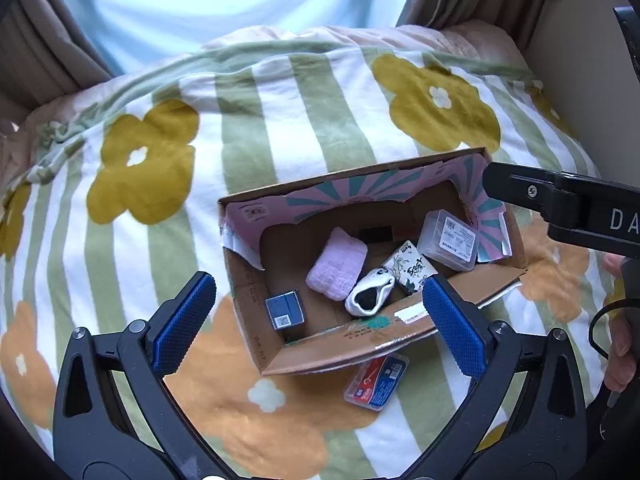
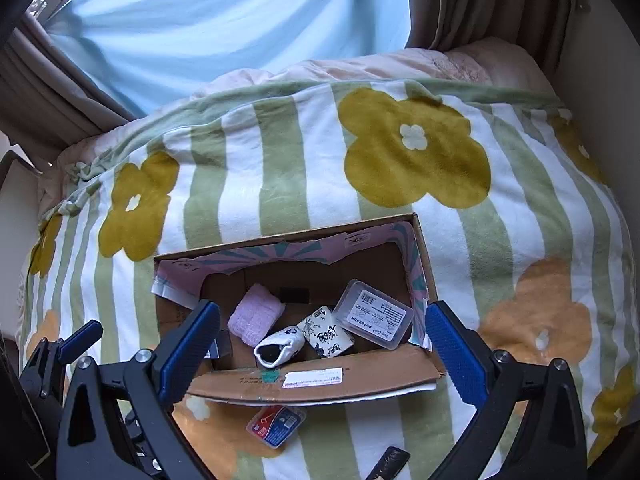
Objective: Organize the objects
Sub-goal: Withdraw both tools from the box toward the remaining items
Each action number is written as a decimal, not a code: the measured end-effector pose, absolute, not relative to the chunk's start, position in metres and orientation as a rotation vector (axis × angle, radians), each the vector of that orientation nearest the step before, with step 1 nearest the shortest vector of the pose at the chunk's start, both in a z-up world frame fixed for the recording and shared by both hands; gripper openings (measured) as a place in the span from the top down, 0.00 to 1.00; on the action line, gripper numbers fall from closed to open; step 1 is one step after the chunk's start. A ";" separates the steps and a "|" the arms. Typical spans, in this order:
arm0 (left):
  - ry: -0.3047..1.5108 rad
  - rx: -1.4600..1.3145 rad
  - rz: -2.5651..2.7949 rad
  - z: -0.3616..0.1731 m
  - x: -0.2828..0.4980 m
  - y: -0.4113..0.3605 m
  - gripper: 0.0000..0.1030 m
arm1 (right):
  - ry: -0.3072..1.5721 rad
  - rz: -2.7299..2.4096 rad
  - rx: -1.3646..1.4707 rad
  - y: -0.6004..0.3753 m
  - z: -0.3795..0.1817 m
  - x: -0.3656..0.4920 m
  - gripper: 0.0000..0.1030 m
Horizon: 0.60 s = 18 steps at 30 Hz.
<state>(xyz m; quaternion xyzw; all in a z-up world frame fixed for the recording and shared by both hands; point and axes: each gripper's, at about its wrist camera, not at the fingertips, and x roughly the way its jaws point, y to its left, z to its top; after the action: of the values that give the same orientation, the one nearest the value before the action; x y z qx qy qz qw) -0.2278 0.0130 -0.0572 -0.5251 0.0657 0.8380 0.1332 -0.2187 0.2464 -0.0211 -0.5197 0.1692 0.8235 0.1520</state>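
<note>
An open cardboard box (image 2: 320,380) with a pink and teal lining sits on the bed, holding a pink folded cloth (image 2: 256,318), a white sock (image 2: 278,346), a patterned tissue pack (image 2: 326,332), a clear plastic case (image 2: 374,314) and a small blue box (image 1: 285,309). A red and blue packet (image 2: 276,425) lies on the blanket (image 2: 280,168) just beside the box's near flap. The blanket is striped green and white with big flowers; curtains (image 2: 208,24) hang beyond. The left claw (image 1: 320,320) and right claw (image 2: 324,356) are both spread wide and empty, above the near edge of the box. Open blanket surrounds the box.
</note>
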 end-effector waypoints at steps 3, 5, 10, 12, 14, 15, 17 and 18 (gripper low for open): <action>0.154 -1.512 2.482 -0.037 -0.207 0.003 0.00 | 0.459 2.404 -1.481 0.239 0.001 -0.202 0.01; 0.123 -1.504 2.517 -0.024 -0.192 -0.005 0.00 | 0.438 2.428 -1.477 0.233 0.011 -0.190 0.01; 0.068 -1.505 2.570 -0.001 -0.155 -0.021 0.00 | 0.387 2.480 -1.481 0.218 0.030 -0.153 0.01; 0.059 -1.497 2.584 0.006 -0.139 -0.025 0.00 | 0.374 2.489 -1.486 0.214 0.034 -0.137 0.01; 0.057 -1.494 2.600 0.012 -0.124 -0.028 0.00 | 0.377 2.494 -1.475 0.212 0.037 -0.123 0.01; 0.060 -1.491 2.608 0.014 -0.118 -0.029 0.00 | 0.385 2.494 -1.473 0.212 0.038 -0.116 0.01; 0.056 -1.493 2.615 0.016 -0.103 -0.031 0.00 | 0.387 2.479 -1.477 0.213 0.037 -0.103 0.01; 0.050 -1.495 2.618 0.017 -0.096 -0.032 0.00 | 0.378 2.470 -1.478 0.213 0.036 -0.097 0.01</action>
<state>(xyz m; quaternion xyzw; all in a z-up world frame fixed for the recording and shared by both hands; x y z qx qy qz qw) -0.0957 -0.0324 0.0167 -0.4949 0.0164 0.8665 0.0631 -0.0970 0.2130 0.0360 -0.5055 0.1292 0.8447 0.1190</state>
